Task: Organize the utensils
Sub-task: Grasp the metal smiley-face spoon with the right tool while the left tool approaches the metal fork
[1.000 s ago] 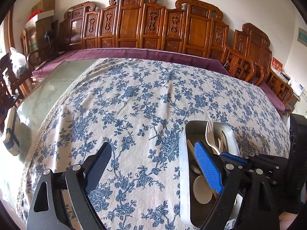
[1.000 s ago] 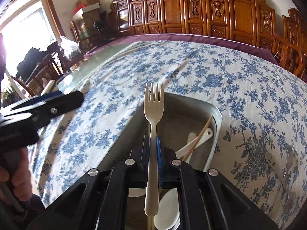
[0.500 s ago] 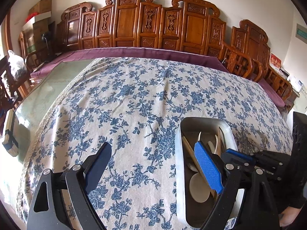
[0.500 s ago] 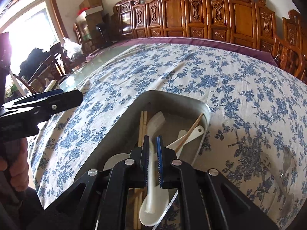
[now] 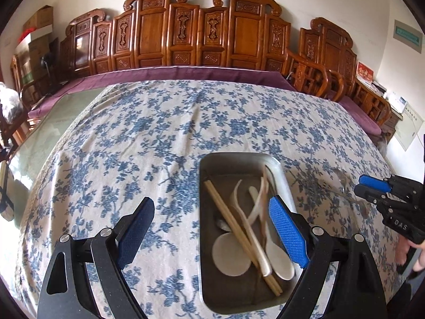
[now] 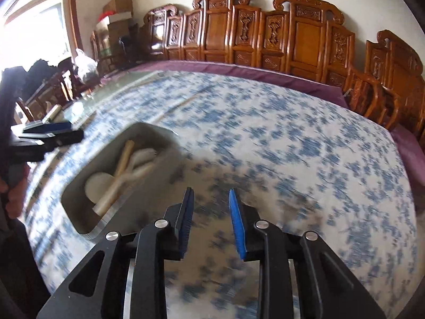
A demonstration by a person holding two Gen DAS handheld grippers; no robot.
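While both tools hang over the table: neither one holds anything

Left gripper (image 5: 211, 228): black frame, blue textured pads, jaws spread wide; right-hand finger (image 5: 288, 232) sits over the tray's right part, left-hand finger over bare cloth

Right gripper (image 6: 211, 224): black frame, blue pads, jaws parted with a moderate gap, nothing between them; over the cloth to the right of the tray; also seen side-on at the right edge of the left wrist view (image 5: 372, 188), gripped by a hand (image 5: 414, 250)

Tray: grey rectangular metal tray (image 5: 240, 299) with rounded corners, lies on the cloth, long side running away from the camera; blurred in the right wrist view (image 6: 79, 207)

Tray contents: pair of pale wooden chopsticks (image 5: 239, 232) lying diagonally; white plastic spoon (image 5: 280, 255) with bowl toward the near end; round white disc-like piece (image 5: 229, 256) at near left, cannot tell what it is; more cream utensils crossed in the middle, partly overlapping

Outside tray: clear plastic utensils (image 5: 345, 183) lie on the cloth to the right of the tray, near the right tool's tips, hard to make out

Table cover: white cloth with blue flower print (image 5: 159, 138), purple cloth beneath at the far edge

Background: row of carved brown wooden chairs (image 5: 191, 40) along the wall

Sharpness: right wrist view is motion-blurred
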